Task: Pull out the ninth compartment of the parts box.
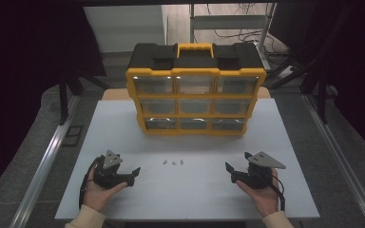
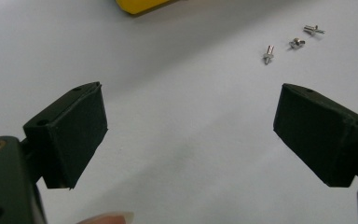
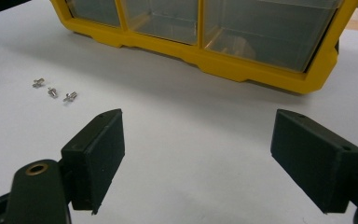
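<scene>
A yellow and black drawer organizer (image 1: 195, 88) with clear drawers stands upright at the back of the white table (image 1: 123, 137); its lower edge (image 3: 261, 70) shows in the right gripper view. Three small silver screws (image 1: 173, 162) lie loose on the table in front of it, between the two hands. My left gripper (image 1: 135, 175) rests at the front left, jaws wide apart and empty, with the screws (image 2: 291, 43) ahead to its right. My right gripper (image 1: 228, 170) sits at the front right, open and empty, with the screws (image 3: 53, 89) off to its left.
Metal rails (image 1: 43, 166) run along both sides of the table. A shelf frame and cables (image 1: 237, 23) stand behind the organizer. A corner of the organizer (image 2: 140, 5) shows at the top of the left gripper view.
</scene>
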